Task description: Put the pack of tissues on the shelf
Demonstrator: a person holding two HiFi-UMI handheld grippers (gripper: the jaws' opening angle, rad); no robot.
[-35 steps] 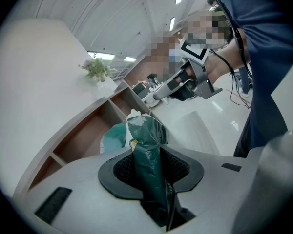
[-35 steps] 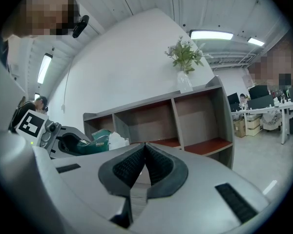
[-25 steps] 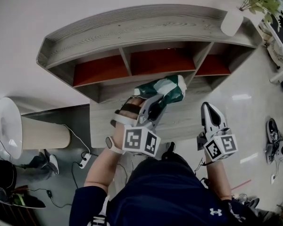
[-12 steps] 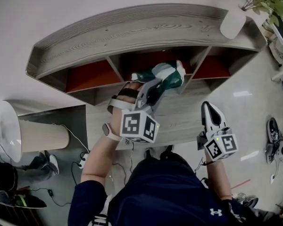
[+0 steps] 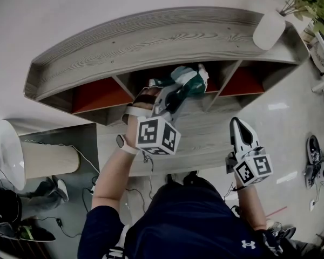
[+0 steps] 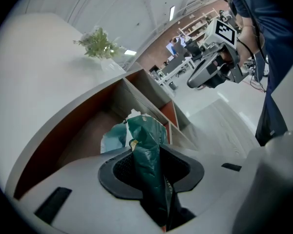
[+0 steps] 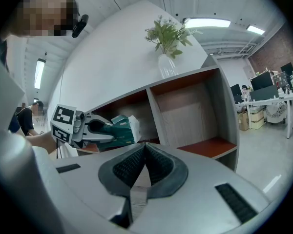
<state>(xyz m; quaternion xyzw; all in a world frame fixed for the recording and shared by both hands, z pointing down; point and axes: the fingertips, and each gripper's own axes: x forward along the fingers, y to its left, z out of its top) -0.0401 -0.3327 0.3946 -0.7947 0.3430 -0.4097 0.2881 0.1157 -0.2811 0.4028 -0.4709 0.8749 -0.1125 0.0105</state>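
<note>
Green-and-white pack of tissues: I see it at upper centre of the head view, at the mouth of the middle compartment of the wooden shelf.
Left gripper: my jaws are pinched narrow on the pack's green wrapper, and the pack juts out past the tips.
Right gripper: lower right of the head view, pads pressed together with nothing between them, well apart from the pack.
Shelf top: a white vase with a green plant, upper right.
</note>
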